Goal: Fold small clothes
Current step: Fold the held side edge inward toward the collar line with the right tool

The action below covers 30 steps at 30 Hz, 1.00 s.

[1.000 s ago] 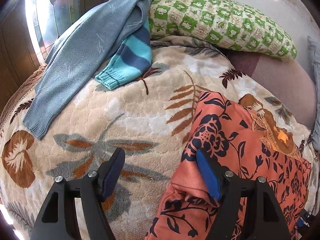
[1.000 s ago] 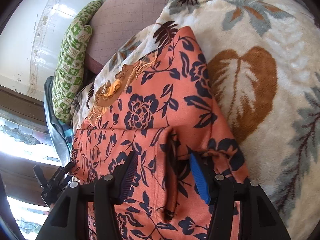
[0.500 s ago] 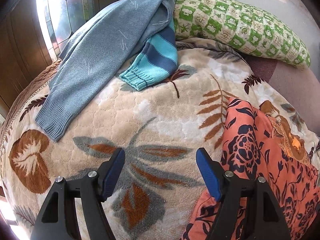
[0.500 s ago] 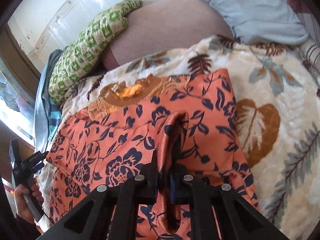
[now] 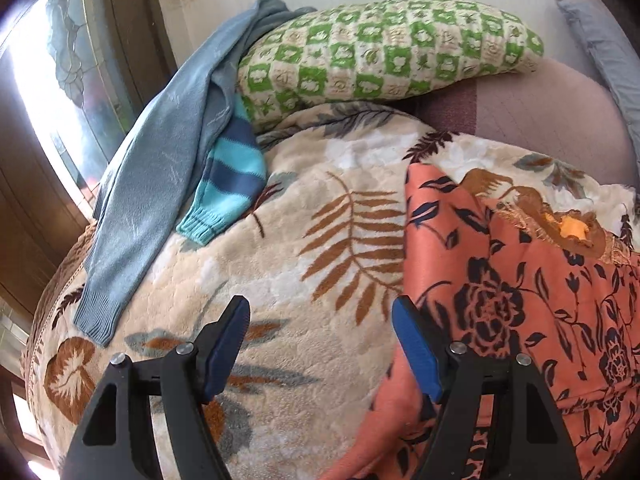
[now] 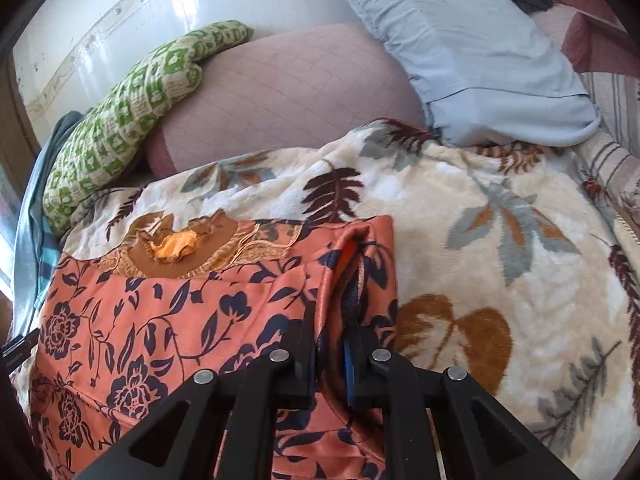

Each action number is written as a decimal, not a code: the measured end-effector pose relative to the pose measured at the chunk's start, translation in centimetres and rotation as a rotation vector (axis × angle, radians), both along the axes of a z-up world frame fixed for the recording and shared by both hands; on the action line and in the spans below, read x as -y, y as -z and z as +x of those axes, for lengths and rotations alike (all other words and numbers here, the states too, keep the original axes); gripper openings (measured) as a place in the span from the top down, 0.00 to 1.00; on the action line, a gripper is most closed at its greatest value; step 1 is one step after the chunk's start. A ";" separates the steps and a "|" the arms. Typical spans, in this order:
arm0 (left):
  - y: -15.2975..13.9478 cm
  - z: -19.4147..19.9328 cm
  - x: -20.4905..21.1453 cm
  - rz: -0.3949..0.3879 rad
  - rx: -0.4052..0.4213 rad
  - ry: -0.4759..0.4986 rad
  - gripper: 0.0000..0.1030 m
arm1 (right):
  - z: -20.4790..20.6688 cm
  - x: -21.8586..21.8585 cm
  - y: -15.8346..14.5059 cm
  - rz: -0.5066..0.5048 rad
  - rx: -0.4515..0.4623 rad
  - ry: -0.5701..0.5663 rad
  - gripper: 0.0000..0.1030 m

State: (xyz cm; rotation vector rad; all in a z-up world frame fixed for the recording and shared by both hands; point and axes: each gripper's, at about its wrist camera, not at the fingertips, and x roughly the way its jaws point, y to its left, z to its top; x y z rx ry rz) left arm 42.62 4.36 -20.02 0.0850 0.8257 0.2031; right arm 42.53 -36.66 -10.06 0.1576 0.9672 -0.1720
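The top (image 6: 168, 320), orange with dark flowers, lies flat on a leaf-print blanket (image 5: 304, 264) over a bed; pillow (image 5: 384, 52) and window (image 5: 68, 92) lie beyond. Its brown collar points at the pillow, its length running back from there. The right claw (image 6: 330, 344) has just closed, pinching a raised fold of the top; the left claw (image 5: 320, 344) gapes empty beside its edge
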 end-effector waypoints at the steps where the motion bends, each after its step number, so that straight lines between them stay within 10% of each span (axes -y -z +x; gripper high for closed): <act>1: -0.2 0.0 0.7 0.007 0.013 0.022 0.28 | 0.1 0.3 0.3 0.006 -0.016 0.002 0.88; 7: 2.7 1.5 3.3 0.256 -0.050 0.037 0.25 | -1.3 4.5 -1.0 0.018 0.003 0.182 0.86; 11: 2.6 2.0 1.7 0.187 -0.096 0.003 0.24 | -2.3 4.7 -2.9 -0.061 0.045 0.204 0.86; 16: 2.6 2.0 1.4 0.349 -0.092 -0.088 0.27 | -2.2 3.3 -4.0 0.038 0.093 0.101 0.86; 23: 0.6 1.8 -0.4 0.133 -0.069 -0.108 0.32 | -1.8 2.8 -2.6 0.102 0.051 0.083 0.86; 26: -0.6 1.3 1.0 0.041 -0.017 -0.031 0.32 | -0.8 1.9 0.5 0.141 -0.098 0.043 0.86; 30: 1.0 1.7 3.2 0.130 -0.067 0.044 0.31 | -0.4 0.1 1.7 0.030 -0.145 0.010 0.85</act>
